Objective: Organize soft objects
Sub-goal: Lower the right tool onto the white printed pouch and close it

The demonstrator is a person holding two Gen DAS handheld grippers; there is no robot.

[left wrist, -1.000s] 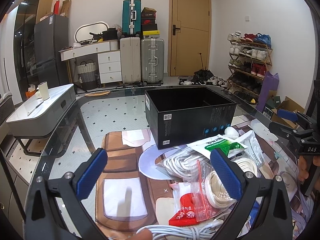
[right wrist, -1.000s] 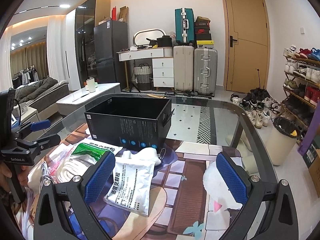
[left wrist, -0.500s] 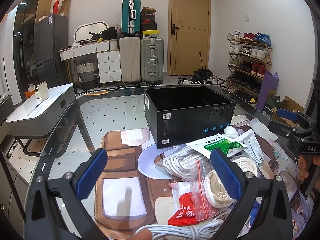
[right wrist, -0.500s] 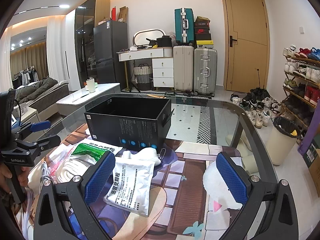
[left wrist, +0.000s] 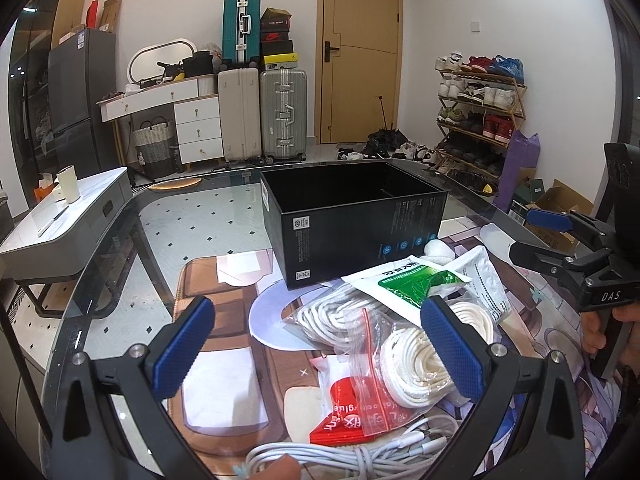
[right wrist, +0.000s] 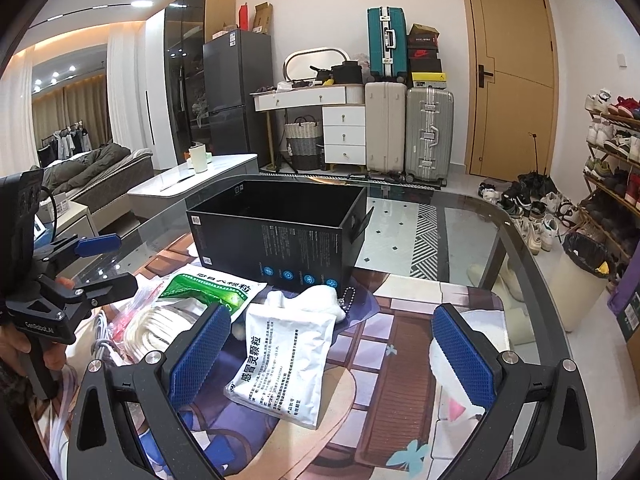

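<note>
left gripper (left wrist: 318, 344): jaws wide, holding nothing, above bagged rope (left wrist: 416, 356) and cable (left wrist: 340, 454). right gripper (right wrist: 334, 350): jaws wide, holding nothing, over white pouch (right wrist: 286, 360). beyond: green pouch (left wrist: 406, 280), plush (right wrist: 316, 300), then black box (left wrist: 352, 220), seemingly empty. step, judged: pre-grasp, nothing boxed yet. next move calls for lowering onto one soft item, closing, lifting into box.
</note>
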